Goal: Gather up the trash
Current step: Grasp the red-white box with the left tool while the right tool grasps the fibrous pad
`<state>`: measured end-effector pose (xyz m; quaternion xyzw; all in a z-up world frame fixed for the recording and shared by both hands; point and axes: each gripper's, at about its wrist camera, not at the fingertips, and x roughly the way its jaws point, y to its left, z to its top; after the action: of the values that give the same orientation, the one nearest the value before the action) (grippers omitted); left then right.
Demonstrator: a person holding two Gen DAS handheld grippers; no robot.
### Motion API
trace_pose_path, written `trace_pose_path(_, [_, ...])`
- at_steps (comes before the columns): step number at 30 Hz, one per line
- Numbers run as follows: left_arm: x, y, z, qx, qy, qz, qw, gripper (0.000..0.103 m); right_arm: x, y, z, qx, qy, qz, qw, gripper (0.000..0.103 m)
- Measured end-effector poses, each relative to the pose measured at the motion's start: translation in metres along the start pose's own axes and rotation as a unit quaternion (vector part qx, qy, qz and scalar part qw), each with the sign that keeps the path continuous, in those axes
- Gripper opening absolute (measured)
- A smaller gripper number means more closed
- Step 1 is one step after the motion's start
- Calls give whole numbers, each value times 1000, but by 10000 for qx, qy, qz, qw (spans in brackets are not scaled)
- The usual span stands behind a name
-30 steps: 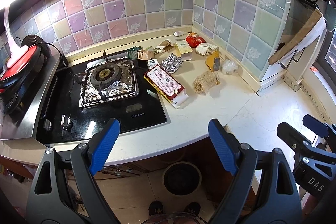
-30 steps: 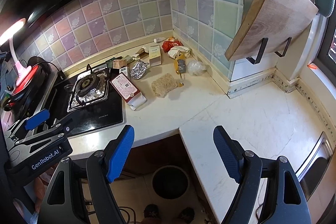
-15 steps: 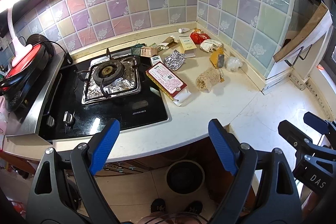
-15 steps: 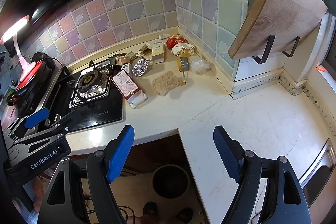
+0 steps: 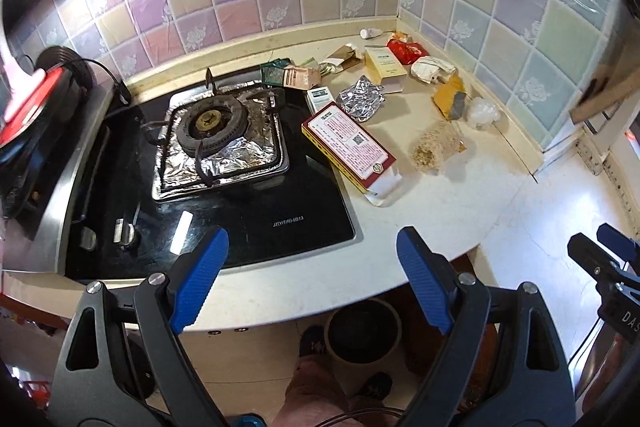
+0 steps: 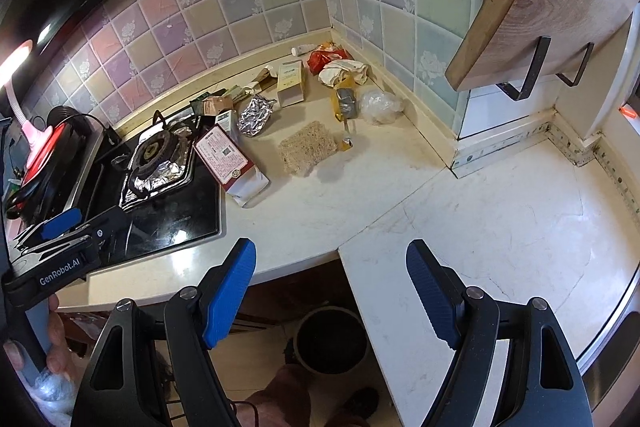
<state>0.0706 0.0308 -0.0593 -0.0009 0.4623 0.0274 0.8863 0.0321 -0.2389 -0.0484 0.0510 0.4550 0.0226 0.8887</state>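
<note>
Both grippers hang above the near edge of the cream countertop (image 5: 448,211), each with its blue-padded jaws spread wide and nothing between them: the left gripper (image 5: 312,275) over the black glass hob (image 5: 248,211), the right gripper (image 6: 331,285) further right, above the counter's inner corner. The trash lies scattered toward the far corner by the tiled wall: a red-and-white carton (image 5: 350,147) overlapping the hob's right edge, crumpled foil (image 5: 362,99), a loofah-like scrubber (image 5: 434,147) (frayed and brownish), a yellow box (image 5: 384,65), a red wrapper (image 5: 406,51) and a clear plastic bag (image 5: 482,113). A dark round bin (image 6: 330,341) stands on the floor below the counter.
</note>
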Motion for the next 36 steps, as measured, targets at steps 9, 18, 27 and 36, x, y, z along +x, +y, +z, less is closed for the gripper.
trace_pose_path(9, [108, 26, 69, -356, 970, -898, 9906, 85, 67, 8, 62, 809, 23, 67, 9967, 79])
trace_pose_path(18, [193, -1, 121, -53, 1199, -943, 9883, 85, 177, 18, 123, 1385, 271, -27, 9900, 79])
trace_pose_path(27, [253, -15, 130, -390, 1603, -527, 9849, 85, 258, 21, 139, 1533, 776, -425, 9842, 79])
trace_pose_path(36, [274, -17, 119, -478, 1627, -150, 9854, 82, 285, 24, 129, 1371, 1049, -525, 9836, 79])
